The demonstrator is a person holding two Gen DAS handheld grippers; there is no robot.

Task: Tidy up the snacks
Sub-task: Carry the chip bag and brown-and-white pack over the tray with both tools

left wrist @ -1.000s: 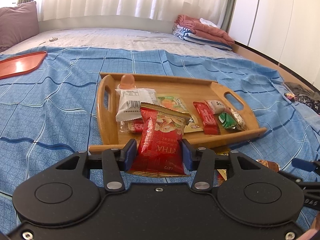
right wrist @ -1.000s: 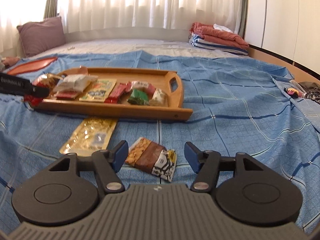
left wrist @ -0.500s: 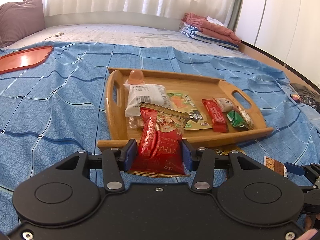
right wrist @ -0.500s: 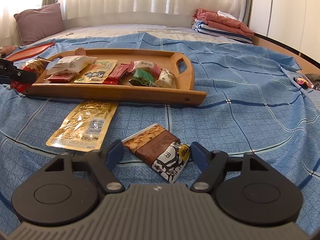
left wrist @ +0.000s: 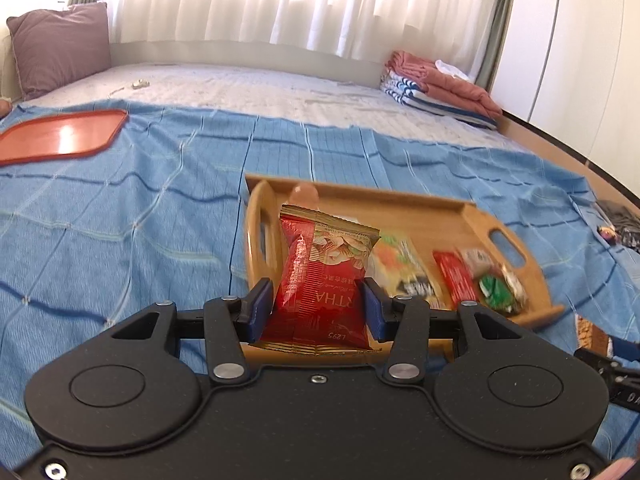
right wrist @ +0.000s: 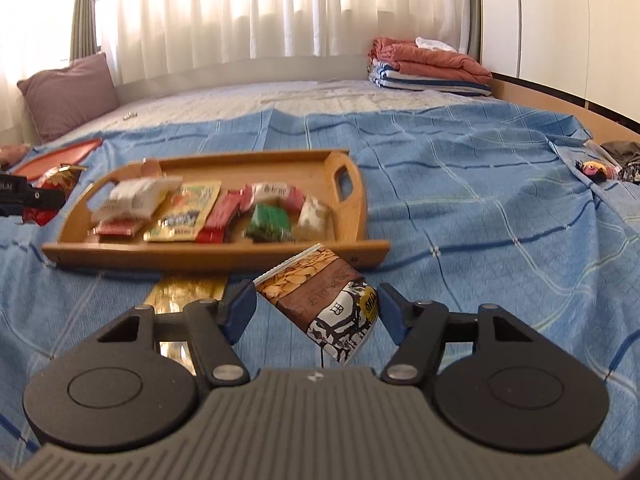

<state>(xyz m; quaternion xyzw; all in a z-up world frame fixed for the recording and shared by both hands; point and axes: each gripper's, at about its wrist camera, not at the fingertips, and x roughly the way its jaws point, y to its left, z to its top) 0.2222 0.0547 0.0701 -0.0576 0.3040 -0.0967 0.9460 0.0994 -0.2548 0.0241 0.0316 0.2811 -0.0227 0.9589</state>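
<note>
My left gripper (left wrist: 318,308) is shut on a red snack bag (left wrist: 324,272), held upright just in front of the wooden tray (left wrist: 400,200); the bag hides the tray's left part. Several snack packets lie in the tray (right wrist: 216,256). The jaws of my right gripper (right wrist: 316,312) are closing around a brown-and-white snack packet (right wrist: 328,300) that lies slanted on the blue bedspread, with some gap still showing at the left pad. A gold packet (right wrist: 188,292) lies on the bedspread left of it. The left gripper with the red bag (right wrist: 60,178) shows at the far left of the right wrist view.
An orange tray (left wrist: 60,136) lies at the far left on the blue bedspread. A purple pillow (left wrist: 60,44) sits at the head, folded blankets (right wrist: 432,64) at the back right. Dark clothing and a small toy (right wrist: 596,168) lie at the right edge.
The left gripper carried the red bag up and leftward, so the tray now sits further right. The right gripper advanced until the brown packet stands between its jaws, which have narrowed.
</note>
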